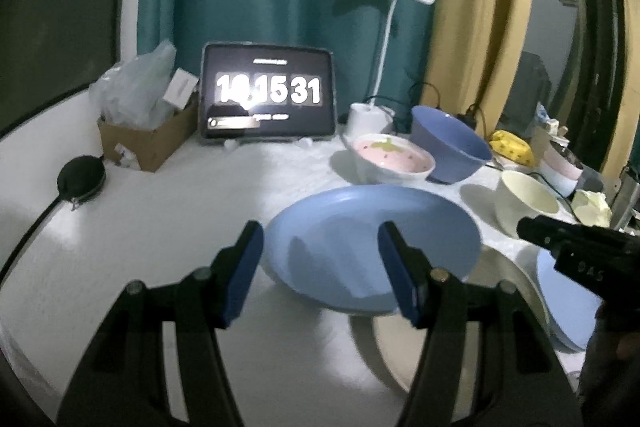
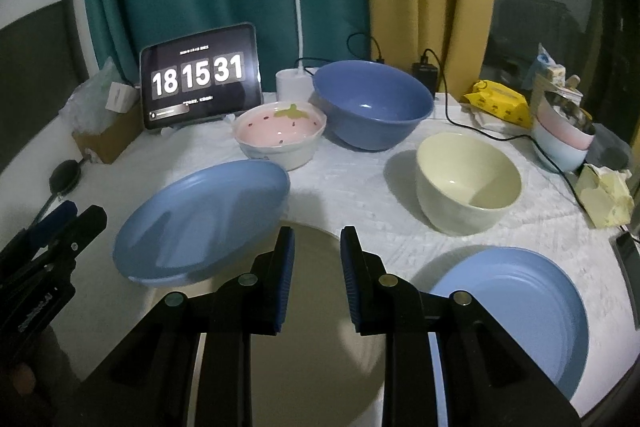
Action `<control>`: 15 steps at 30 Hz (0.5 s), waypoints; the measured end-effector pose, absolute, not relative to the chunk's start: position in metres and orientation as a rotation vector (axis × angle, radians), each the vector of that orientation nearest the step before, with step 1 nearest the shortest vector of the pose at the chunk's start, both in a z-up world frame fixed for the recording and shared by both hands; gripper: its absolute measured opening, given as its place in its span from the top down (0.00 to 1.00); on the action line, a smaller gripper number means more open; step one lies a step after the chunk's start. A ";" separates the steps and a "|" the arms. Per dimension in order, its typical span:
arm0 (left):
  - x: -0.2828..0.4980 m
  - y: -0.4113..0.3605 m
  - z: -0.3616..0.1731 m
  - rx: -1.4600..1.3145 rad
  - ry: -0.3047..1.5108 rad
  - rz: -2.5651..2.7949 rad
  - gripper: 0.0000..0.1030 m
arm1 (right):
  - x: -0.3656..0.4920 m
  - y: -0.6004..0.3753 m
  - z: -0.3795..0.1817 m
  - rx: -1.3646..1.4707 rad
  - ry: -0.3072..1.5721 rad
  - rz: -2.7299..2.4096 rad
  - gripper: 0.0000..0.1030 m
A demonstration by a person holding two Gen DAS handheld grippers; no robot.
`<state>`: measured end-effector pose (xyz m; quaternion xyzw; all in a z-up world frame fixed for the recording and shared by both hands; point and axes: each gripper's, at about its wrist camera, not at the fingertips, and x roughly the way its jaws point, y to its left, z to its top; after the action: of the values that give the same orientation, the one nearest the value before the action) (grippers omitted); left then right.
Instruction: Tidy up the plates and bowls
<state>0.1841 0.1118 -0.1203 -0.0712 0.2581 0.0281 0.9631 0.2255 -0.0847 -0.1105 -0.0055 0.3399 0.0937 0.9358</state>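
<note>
- Plates and bowls are being shown across a white textured cloth; in the left wrist view, a light blue plate is being seen tilted, its near rim lying between the spread fingers of the left gripper, which is gripping nothing.
- Whether that plate is being touched by a finger cannot be told.
- Behind it, a pink strawberry bowl, a dark blue bowl and a cream bowl are being seen.
- In the right wrist view, the right gripper is being held partly open and empty over a beige plate, with a second blue plate just beside.
- These plates are being judged light, stiff and smooth, so slippery; the thin rim is being judged the best hold, while the strawberry bowl looks glazed and fragile.
</note>
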 end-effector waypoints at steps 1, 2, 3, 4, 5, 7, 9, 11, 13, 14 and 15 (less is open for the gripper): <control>0.186 0.114 -0.122 -0.148 0.528 0.061 0.40 | 0.228 -0.083 -0.111 -0.013 0.698 0.193 0.75; 0.188 0.117 -0.124 -0.153 0.535 0.066 0.40 | 0.231 -0.080 -0.112 -0.016 0.702 0.196 0.75; 0.190 0.120 -0.126 -0.157 0.540 0.070 0.40 | 0.234 -0.078 -0.112 -0.020 0.705 0.198 0.75; 0.193 0.122 -0.128 -0.161 0.545 0.073 0.40 | 0.236 -0.075 -0.113 -0.022 0.708 0.201 0.75; 0.195 0.125 -0.130 -0.163 0.552 0.078 0.40 | 0.238 -0.073 -0.113 -0.025 0.710 0.205 0.75; 0.200 0.130 -0.134 -0.174 0.572 0.085 0.40 | 0.243 -0.067 -0.115 -0.031 0.718 0.213 0.75; 0.205 0.134 -0.139 -0.192 0.596 0.089 0.40 | 0.248 -0.062 -0.116 -0.033 0.722 0.220 0.75; 0.210 0.140 -0.145 -0.216 0.623 0.093 0.40 | 0.253 -0.059 -0.117 -0.026 0.723 0.221 0.75; 0.214 0.144 -0.149 -0.227 0.641 0.095 0.40 | 0.259 -0.056 -0.119 -0.017 0.732 0.222 0.75; 0.215 0.145 -0.151 -0.228 0.646 0.094 0.40 | 0.261 -0.054 -0.120 -0.018 0.736 0.222 0.75; 0.217 0.146 -0.152 -0.232 0.653 0.091 0.40 | 0.264 -0.052 -0.122 -0.018 0.743 0.223 0.75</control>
<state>0.2172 0.1462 -0.1523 -0.1137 0.3199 0.0444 0.9396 0.2643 -0.0524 -0.1217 -0.0090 0.3622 0.1088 0.9257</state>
